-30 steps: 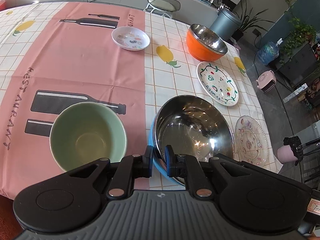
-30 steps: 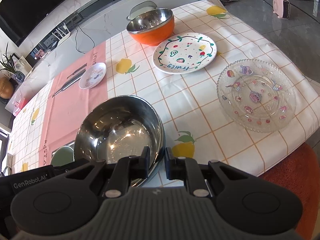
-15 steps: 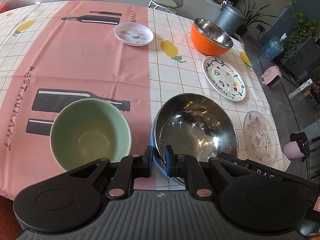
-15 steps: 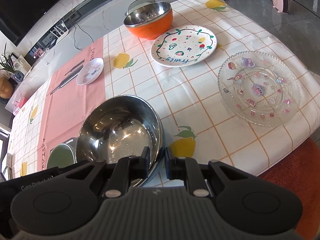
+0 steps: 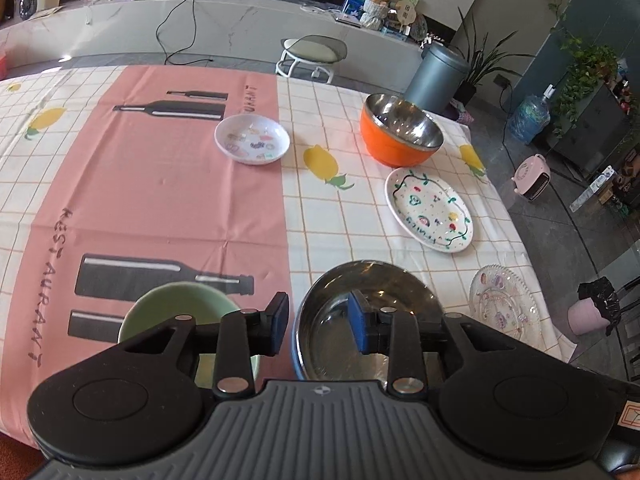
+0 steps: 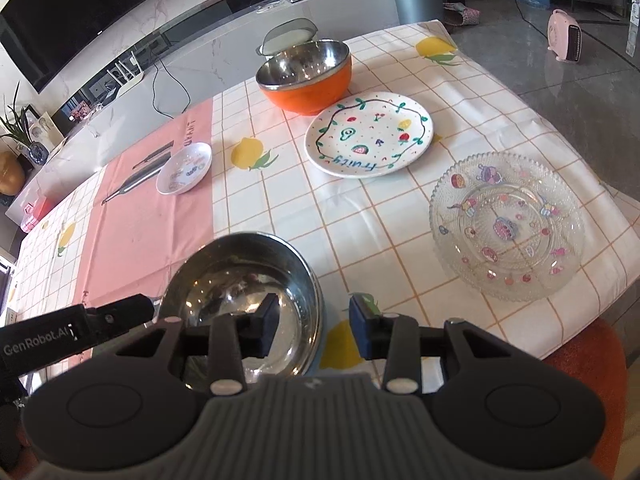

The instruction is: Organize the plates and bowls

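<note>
A steel bowl with a blue outside (image 5: 400, 292) (image 6: 240, 276) rests on the checked tablecloth near the front edge. My left gripper (image 5: 318, 326) straddles its left rim. The jaws are opening and the pads stand clear of the metal. My right gripper (image 6: 314, 326) straddles the right rim, its jaws also opening and not pressing. A green bowl (image 5: 180, 300) sits just left of the steel one. Farther off are an orange steel-lined bowl (image 5: 400, 132) (image 6: 304, 76), a fruit-painted plate (image 5: 430, 212) (image 6: 368, 134), a clear glass plate (image 5: 504, 308) (image 6: 506, 224) and a small white dish (image 5: 252, 140) (image 6: 184, 168).
The table's right edge (image 6: 592, 312) drops to a grey floor with a pink heater (image 6: 564, 40). A stool (image 5: 312, 54) and a grey bin (image 5: 436, 76) stand beyond the far edge. The left gripper's body (image 6: 60, 336) shows at the lower left of the right wrist view.
Both grippers were shut on the steel bowl's rim and their jaws have now spread apart off it. The left gripper has also lifted a little, so the far room shows.
</note>
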A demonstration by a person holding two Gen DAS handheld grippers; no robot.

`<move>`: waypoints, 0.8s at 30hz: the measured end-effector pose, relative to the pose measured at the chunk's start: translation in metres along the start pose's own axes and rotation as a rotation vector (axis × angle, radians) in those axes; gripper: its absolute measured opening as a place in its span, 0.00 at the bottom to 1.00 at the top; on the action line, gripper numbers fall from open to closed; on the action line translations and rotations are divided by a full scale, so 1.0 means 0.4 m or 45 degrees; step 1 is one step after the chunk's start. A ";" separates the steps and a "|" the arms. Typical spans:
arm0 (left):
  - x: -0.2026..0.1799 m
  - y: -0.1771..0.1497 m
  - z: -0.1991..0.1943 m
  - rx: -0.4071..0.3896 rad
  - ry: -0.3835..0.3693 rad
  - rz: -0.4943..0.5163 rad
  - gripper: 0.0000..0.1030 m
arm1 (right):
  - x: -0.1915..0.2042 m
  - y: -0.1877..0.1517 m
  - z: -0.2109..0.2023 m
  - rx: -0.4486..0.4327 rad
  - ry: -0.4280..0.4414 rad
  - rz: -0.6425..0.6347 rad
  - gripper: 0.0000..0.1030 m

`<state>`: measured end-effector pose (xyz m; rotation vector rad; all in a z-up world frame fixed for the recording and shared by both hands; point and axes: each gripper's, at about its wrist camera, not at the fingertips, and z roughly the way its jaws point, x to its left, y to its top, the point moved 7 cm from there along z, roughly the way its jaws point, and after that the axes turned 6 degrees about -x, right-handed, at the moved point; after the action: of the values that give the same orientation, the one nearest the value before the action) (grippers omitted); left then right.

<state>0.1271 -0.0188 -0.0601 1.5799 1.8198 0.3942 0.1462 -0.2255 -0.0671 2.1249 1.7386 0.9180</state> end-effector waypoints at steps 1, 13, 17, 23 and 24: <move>-0.006 0.012 0.000 -0.004 -0.013 0.002 0.38 | 0.001 0.010 -0.002 -0.010 0.003 -0.004 0.38; -0.080 0.168 0.044 -0.053 -0.112 0.035 0.41 | -0.016 0.203 0.000 -0.150 -0.024 -0.009 0.47; -0.100 0.209 0.086 -0.039 -0.150 0.021 0.41 | -0.024 0.255 0.023 -0.163 -0.032 -0.004 0.48; -0.104 0.275 0.156 -0.035 -0.178 -0.059 0.41 | -0.034 0.334 0.074 -0.176 -0.030 0.011 0.48; -0.105 0.287 0.168 -0.034 -0.180 -0.071 0.41 | -0.036 0.345 0.083 -0.174 -0.025 0.019 0.47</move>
<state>0.2586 -0.0481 -0.0239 1.4967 1.7392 0.2729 0.2741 -0.2683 -0.0207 2.0554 1.6047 0.9868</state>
